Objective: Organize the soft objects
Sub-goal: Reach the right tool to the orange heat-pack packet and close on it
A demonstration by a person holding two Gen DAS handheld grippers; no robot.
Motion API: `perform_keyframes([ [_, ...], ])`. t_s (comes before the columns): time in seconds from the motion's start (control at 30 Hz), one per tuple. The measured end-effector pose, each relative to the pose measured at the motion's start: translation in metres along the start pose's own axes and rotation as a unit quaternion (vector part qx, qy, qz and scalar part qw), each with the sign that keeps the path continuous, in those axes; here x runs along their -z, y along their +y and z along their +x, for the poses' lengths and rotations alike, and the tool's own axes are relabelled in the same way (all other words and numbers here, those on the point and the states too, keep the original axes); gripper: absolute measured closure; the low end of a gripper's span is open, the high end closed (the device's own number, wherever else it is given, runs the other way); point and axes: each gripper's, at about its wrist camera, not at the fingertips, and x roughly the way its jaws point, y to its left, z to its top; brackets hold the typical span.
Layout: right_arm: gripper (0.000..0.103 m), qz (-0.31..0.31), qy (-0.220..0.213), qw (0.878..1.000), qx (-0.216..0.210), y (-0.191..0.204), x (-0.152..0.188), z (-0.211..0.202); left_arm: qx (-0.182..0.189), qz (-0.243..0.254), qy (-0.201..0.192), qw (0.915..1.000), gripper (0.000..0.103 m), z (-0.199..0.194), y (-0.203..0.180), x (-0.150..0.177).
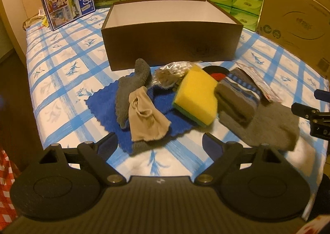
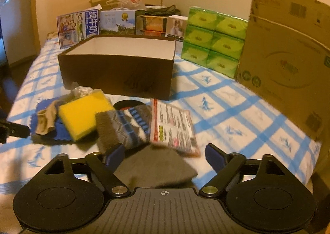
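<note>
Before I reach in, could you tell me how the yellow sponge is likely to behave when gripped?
The yellow sponge looks like thick foam, so it probably squashes and feels light. Propped tilted on the blue cloth, it may flop flat if nudged.

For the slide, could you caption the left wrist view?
Open left gripper facing piled soft items before a brown box.

The tablecloth [image 1: 61,65] is white with a blue check. The box [image 1: 173,42] is dark brown outside, white within. A yellow sponge [image 1: 196,96] (green underneath) lies by a blue cloth [image 1: 103,102], a beige stocking [image 1: 144,118] and a grey sock [image 2: 127,124] banded blue and white.
</note>
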Motion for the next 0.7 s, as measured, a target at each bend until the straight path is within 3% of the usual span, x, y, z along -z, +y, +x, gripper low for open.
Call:
perform_keyframes([
  [0.13,0.033,-0.034,0.008,0.999,0.01,0.002,-0.001,0.03,-0.003,-0.002,0.006,1.0,0.017,0.02,0.002,-0.007],
  [0.43,0.042,-0.107,0.033,0.993,0.027,0.015,0.012,0.081,-0.003,-0.012,0.02,0.9997,0.017,0.053,0.007,-0.014],
  [0.7,0.053,-0.148,0.009,0.986,0.077,0.022,0.023,0.11,-0.003,-0.014,0.029,0.9995,0.019,0.069,0.01,-0.013],
])
